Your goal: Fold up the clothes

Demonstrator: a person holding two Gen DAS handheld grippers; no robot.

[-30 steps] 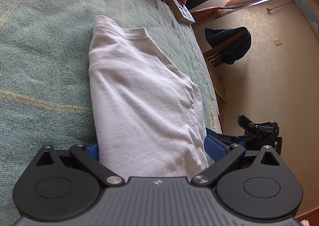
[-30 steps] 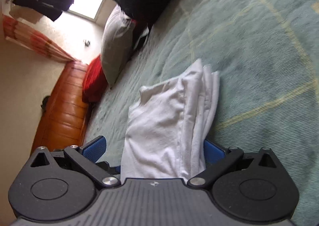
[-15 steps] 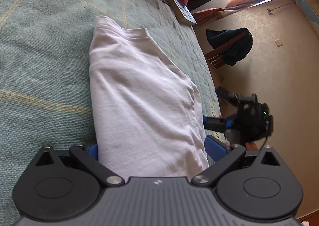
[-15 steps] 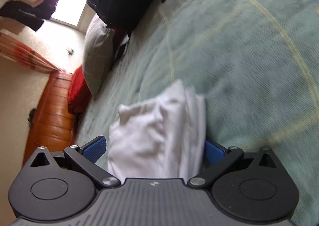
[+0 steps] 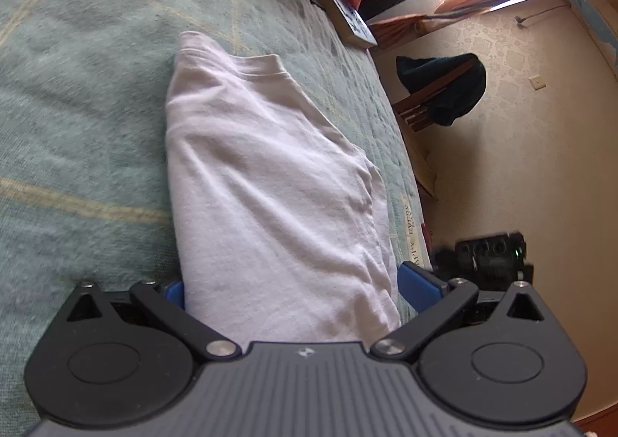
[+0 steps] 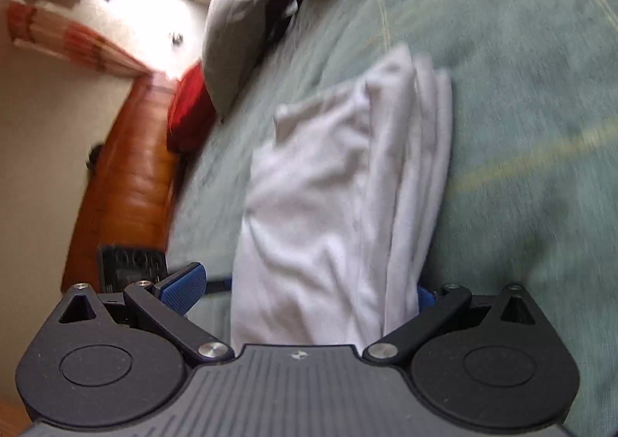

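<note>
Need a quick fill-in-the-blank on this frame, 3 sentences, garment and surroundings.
1. The folded garment between the left gripper fingers is ____ in colour.
2. It lies on a ____ bedspread with pale yellow lines.
3. In the right wrist view, a grey pillow leans next to a ____ cushion by the right gripper's far side.

Missing words: white; green; red

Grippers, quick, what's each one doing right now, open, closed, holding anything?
Left gripper: jaws spread wide, the white shirt lying between them; a grip cannot be told.
Right gripper: jaws wide too, white shirt between them; grip cannot be told.
</note>
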